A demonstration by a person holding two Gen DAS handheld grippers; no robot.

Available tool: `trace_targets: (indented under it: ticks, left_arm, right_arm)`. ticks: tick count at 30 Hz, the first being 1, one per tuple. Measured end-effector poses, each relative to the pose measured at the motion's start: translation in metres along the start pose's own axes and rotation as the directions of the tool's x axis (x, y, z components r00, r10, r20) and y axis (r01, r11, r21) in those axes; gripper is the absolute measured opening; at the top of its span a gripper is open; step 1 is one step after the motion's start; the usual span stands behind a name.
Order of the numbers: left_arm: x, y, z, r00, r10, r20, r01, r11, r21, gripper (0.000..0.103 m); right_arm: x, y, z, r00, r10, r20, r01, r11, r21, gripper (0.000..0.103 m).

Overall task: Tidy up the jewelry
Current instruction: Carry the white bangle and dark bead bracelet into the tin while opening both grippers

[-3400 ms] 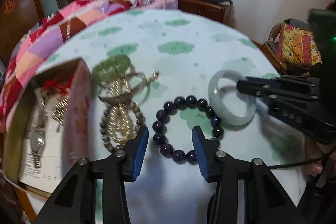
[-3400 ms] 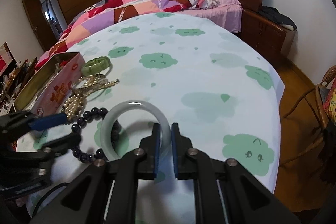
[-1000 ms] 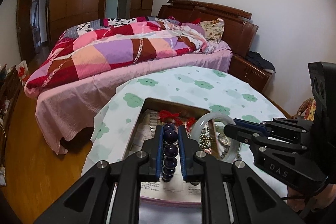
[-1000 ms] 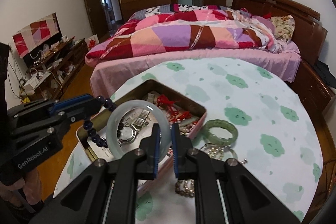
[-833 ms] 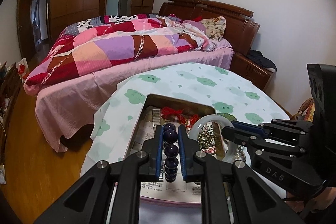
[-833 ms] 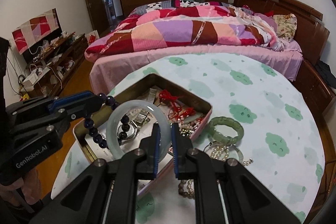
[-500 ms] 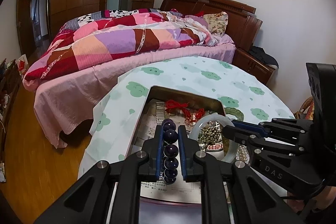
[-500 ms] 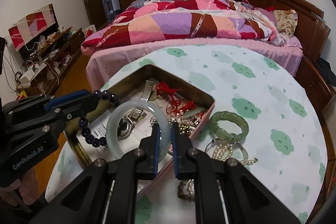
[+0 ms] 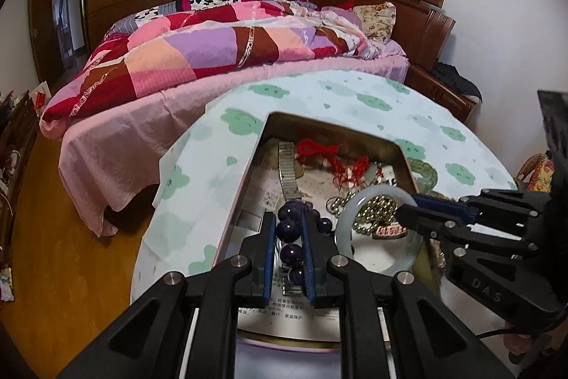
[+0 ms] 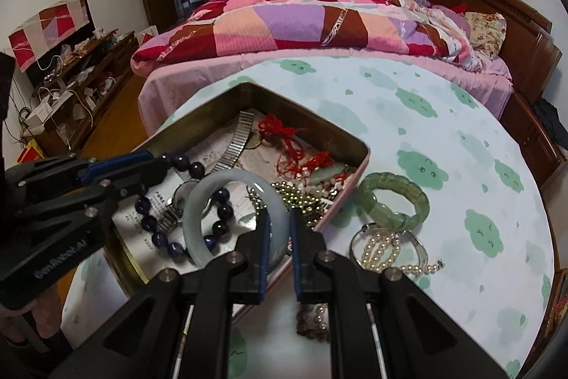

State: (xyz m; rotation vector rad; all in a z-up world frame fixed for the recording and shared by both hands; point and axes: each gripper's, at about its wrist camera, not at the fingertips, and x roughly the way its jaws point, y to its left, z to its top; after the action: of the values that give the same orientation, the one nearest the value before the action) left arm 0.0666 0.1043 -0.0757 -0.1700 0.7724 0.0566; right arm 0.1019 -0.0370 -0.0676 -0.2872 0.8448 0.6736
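The left tool [image 9: 288, 249] grips a purple bead bracelet [image 9: 288, 229] over the open tin [image 10: 358, 150]. The right tool [image 10: 278, 237] clamps a pale jade bangle [image 10: 227, 182] above it.

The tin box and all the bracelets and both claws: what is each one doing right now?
Tin box: open, lidless, holding jewelry.
Purple bead bracelet: pinched in left claw, dangling over the box.
Pale jade bangle: pinched in right claw, over the box.
Green jade bracelet: lying on the table, outside the box.
Pearl strands: loose on the table.
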Motion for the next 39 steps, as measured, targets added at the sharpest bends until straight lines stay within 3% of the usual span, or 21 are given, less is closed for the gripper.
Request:
trace_targets:
  ticks: [21,22,24,26,29,30,32,36,39]
  left_arm:
    - [0.008,0.004,-0.003,1.0,0.011,-0.023,-0.012,1.0,-0.006,0.015]
    - [0.006,0.003,-0.003,1.0,0.01,-0.016,-0.01,1.0,-0.001,0.017]
    - [0.003,0.001,-0.002,1.0,0.012,-0.008,-0.012,1.0,0.003,0.032]
    - [-0.001,-0.001,-0.001,1.0,0.01,0.01,-0.01,1.0,0.004,0.052]
    - [-0.008,-0.003,-0.001,0.999,0.003,0.032,-0.003,1.0,0.002,0.062]
    - [-0.009,-0.004,0.0,0.999,0.004,0.038,-0.004,1.0,0.004,0.063]
    - [-0.014,-0.008,0.0,0.998,0.012,0.056,-0.014,1.0,0.023,0.064]
    - [-0.024,-0.014,-0.001,0.994,0.065,0.092,-0.07,0.996,0.052,0.071]
    - [-0.027,-0.017,-0.003,0.993,0.059,0.098,-0.063,0.997,0.04,0.072]
  right_arm:
    - [0.002,0.002,-0.001,1.0,-0.004,0.01,0.004,1.0,-0.005,0.015]
    - [0.002,0.001,-0.001,1.0,0.003,0.01,-0.003,1.0,0.002,0.015]
    - [0.002,0.0,-0.001,1.0,0.002,0.016,-0.003,1.0,0.01,0.015]
    - [0.0,-0.002,-0.001,1.0,0.008,0.023,-0.008,1.0,0.016,0.016]
    - [-0.004,-0.004,-0.001,0.999,0.013,0.038,-0.014,1.0,0.025,0.023]
    - [-0.006,-0.005,-0.001,0.999,0.014,0.044,-0.015,0.999,0.029,0.028]
    - [-0.011,-0.01,-0.001,0.998,0.022,0.057,-0.024,0.999,0.045,0.048]
    - [-0.028,-0.031,-0.012,0.996,0.02,0.087,-0.027,0.996,0.081,0.049]
    - [-0.035,-0.06,-0.03,0.997,-0.017,0.079,0.004,0.988,0.154,0.049]
